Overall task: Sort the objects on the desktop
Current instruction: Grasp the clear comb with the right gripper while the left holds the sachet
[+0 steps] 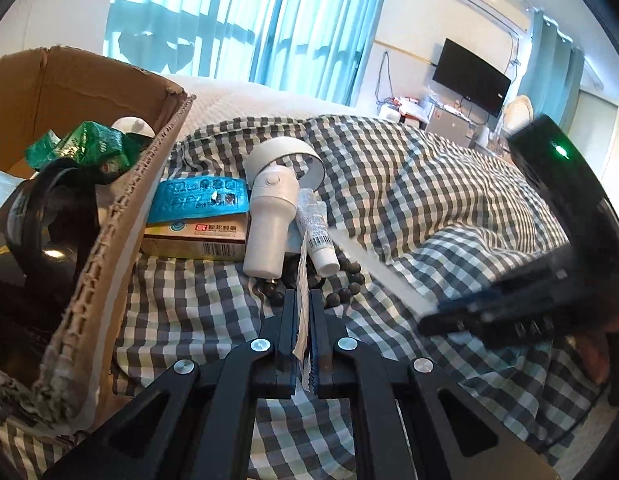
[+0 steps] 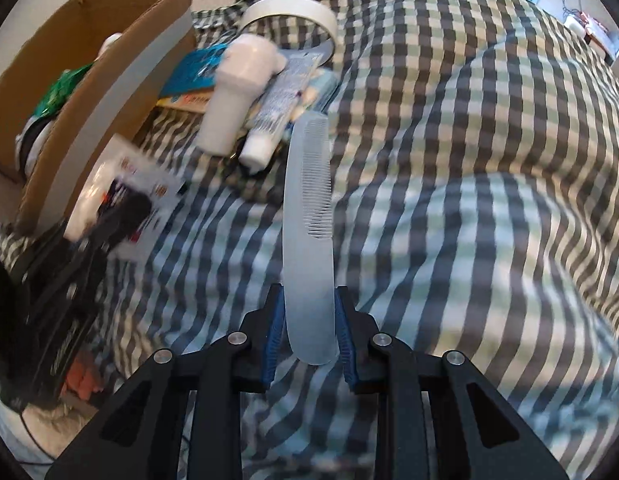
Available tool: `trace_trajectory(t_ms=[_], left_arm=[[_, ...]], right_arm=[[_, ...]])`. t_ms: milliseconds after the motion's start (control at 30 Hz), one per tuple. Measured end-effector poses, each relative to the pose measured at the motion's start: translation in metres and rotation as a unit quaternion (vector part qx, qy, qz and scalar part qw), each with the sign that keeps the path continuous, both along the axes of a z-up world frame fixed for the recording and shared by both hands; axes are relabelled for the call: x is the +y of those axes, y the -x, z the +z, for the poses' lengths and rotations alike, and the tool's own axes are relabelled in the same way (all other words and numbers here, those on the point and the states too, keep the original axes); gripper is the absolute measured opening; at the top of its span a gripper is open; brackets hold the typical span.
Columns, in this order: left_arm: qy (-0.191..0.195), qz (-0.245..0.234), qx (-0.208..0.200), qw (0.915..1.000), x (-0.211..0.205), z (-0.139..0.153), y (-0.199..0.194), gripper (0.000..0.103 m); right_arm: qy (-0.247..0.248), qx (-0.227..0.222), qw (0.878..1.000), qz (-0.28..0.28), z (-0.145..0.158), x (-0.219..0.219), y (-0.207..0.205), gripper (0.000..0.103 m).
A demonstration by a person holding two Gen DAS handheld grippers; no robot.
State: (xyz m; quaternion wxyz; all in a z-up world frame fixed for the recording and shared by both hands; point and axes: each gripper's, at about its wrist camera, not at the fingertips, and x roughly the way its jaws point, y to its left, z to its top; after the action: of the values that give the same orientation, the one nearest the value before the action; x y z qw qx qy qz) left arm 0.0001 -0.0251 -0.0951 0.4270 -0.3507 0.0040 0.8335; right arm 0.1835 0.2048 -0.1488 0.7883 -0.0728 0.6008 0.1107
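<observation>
Right wrist view: my right tongs point(image 2: 309, 344) hold a translucent white comb point(image 2: 308, 216) by its handle, teeth end pointing away, above the checked bedcover point(image 2: 489, 200). My left tongs point(image 1: 304, 336) are clamped on a thin printed card packet point(image 1: 304, 300). Beyond lie a white bottle point(image 1: 267, 224), a tube point(image 1: 315, 228), a blister pack point(image 1: 197, 198) and dark beads point(image 1: 349, 288), beside a cardboard box point(image 1: 121, 216).

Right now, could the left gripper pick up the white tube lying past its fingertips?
Probably not yet. The left gripper is shut on a flat packet, so its jaws are occupied. The white tube lies uncovered, resting against the white bottle; the path looks free once the packet is dropped.
</observation>
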Motion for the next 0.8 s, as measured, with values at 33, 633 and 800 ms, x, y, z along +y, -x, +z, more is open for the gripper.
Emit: trace_trajectory(t_ms=[33, 633, 800], left_arm=[[0.0, -0.001, -0.001, 1.0, 0.0, 0.0, 0.0, 0.005], [0.011, 0.007, -0.019, 0.9997, -0.001, -0.01, 0.002, 0.005], [0.004, 0.005, -0.016, 0.9999, -0.003, -0.006, 0.0, 0.005]], right_arm=[[0.0, 0.011, 1.0, 0.004, -0.003, 0.002, 0.005, 0.024], [0.054, -0.032, 0.998, 0.027, -0.036, 0.048, -0.012, 0.005], [0.049, -0.047, 0.997, 0.031, -0.02, 0.039, 0.001, 0.004]])
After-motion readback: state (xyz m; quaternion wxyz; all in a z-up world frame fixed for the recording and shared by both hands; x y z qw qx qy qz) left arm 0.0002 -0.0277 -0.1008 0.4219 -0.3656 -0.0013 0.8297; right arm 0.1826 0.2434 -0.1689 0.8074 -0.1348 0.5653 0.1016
